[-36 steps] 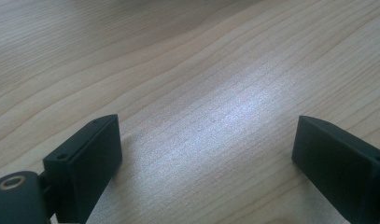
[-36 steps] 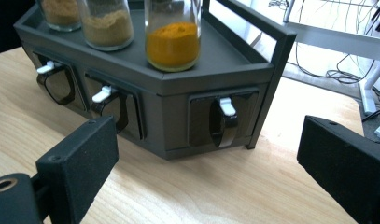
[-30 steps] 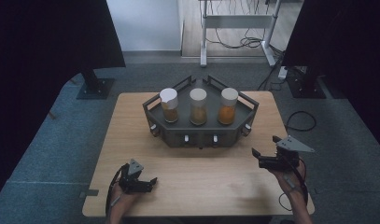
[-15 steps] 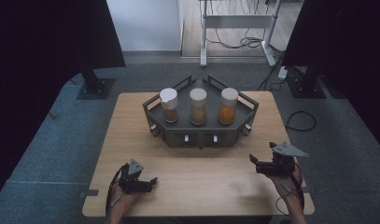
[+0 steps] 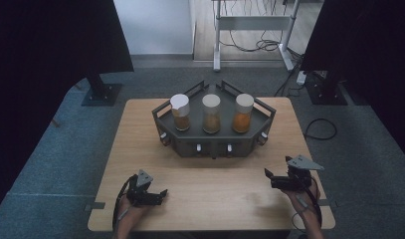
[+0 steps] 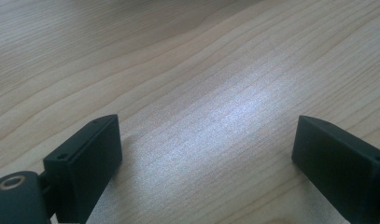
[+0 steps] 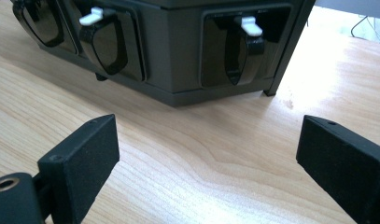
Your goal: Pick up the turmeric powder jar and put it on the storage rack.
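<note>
Both grippers, left gripper point(image 5: 157, 194) and right gripper point(image 5: 269, 178), are idling open-jawed and empty on the tabletop point(image 5: 215, 174); three jars point(image 5: 211, 113) are sitting untouched in the rack point(image 5: 215, 144); everything's left to do

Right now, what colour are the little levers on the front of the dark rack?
White. The levers on the rack show best in the right gripper view.

Dark grey rack point(image 5: 215, 142), white-lidded jars point(image 5: 211, 113)

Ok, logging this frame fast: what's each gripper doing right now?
Left gripper: open, holding nothing, over bare table.
Right gripper: open, holding nothing, facing the rack.
</note>
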### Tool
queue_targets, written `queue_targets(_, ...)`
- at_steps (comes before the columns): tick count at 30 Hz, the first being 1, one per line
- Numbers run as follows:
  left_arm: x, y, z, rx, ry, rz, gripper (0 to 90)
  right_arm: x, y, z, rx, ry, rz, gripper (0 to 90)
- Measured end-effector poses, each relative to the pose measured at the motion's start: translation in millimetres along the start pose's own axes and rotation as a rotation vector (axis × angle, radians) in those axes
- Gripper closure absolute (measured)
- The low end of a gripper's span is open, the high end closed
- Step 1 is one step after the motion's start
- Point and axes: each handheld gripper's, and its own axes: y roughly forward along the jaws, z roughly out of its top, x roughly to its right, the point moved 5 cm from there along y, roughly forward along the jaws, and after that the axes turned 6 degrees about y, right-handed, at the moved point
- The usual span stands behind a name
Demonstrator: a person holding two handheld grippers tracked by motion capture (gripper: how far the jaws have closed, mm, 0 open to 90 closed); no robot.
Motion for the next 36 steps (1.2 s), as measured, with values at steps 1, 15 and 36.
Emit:
queue_targets(1, 0.0, 0.0, 0.0, 0.000, 0.000, 0.000, 7.8, 0.0, 1.0, -1.2, -0.005, 0.001, -0.001, 5.3)
queue_targets(15, 0.0, 0.0, 0.0, 0.000, 0.000, 0.000, 7.8, 0.3, 11.9, -13.9, -0.051, 0.007, -0.011, 5.5)
queue_targets(36, 0.0, 0.0, 0.0, 0.000, 0.000, 0.000, 7.8, 2.6, 25.9, -29.9, -0.129, 0.019, -0.030, 5.6)
